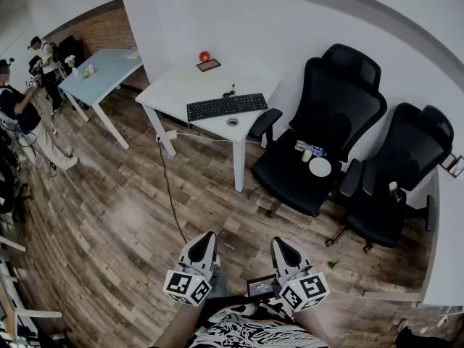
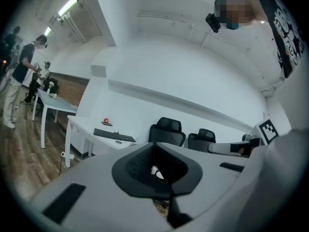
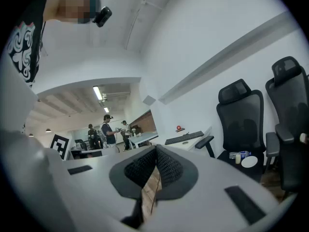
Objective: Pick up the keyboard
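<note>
Our head camera looks steeply down, with the white rectangular table well off at twelve o'clock. The cameras on our left hand-held gripper and right hand-held gripper sit low and look level. Both share that distant table and the black mesh office chairs.

The floor is glossy wood plank, the counter smooth matt white, the keyboard matt black plastic, the chair black mesh.
</note>
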{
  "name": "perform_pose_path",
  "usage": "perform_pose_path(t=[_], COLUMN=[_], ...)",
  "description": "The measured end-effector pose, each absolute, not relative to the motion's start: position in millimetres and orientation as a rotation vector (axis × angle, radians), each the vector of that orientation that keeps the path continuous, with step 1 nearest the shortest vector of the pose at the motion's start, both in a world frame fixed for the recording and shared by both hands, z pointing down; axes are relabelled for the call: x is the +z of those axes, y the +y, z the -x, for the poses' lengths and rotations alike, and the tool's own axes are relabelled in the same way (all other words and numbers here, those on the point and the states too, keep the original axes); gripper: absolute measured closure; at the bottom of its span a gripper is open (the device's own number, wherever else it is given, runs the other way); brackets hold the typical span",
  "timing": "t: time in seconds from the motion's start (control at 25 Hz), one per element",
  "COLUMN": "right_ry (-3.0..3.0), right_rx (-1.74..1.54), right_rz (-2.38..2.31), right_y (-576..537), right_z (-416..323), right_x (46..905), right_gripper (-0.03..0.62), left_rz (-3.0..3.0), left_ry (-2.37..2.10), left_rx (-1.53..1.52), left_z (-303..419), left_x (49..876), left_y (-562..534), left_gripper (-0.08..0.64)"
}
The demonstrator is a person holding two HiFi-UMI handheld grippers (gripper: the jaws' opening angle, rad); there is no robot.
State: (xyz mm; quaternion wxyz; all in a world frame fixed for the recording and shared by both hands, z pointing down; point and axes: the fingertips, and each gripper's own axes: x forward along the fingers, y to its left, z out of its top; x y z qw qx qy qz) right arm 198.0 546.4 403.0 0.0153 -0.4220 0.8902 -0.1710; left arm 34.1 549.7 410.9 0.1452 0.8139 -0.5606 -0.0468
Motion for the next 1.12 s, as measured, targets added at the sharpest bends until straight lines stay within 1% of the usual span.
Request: perform_pose_path(t=[0.28, 0.56, 0.76, 1.12], right_ry=[2.734, 2.715, 2.685, 2.639], right_rx=[-0.48, -0.471, -0.497, -0.52], right_rz=[1.389, 1.35, 1.323, 1.401], right_y=[552.2, 544.1, 533.9, 468.5], right_z=[-231.5, -237.4, -235.4, -211.5], right_x=[404.8, 392.5, 392.2, 401.9], right_gripper=[0.565, 0.565, 0.563, 0.563], left_rz=[-2.397, -2.384, -2.35, -2.367], left_ry=[-1.695, -1.739, -1.739, -1.705], left_rx=[-0.158, -0.155, -0.15, -0.207], left_z=[-49.6, -44.2, -37.3, -14.0], left_x=[391.7, 383.4, 393.9, 401.0], left_y=[562.6, 568.1, 570.2, 489.2], left_gripper=[0.538, 0.537, 0.538, 0.538])
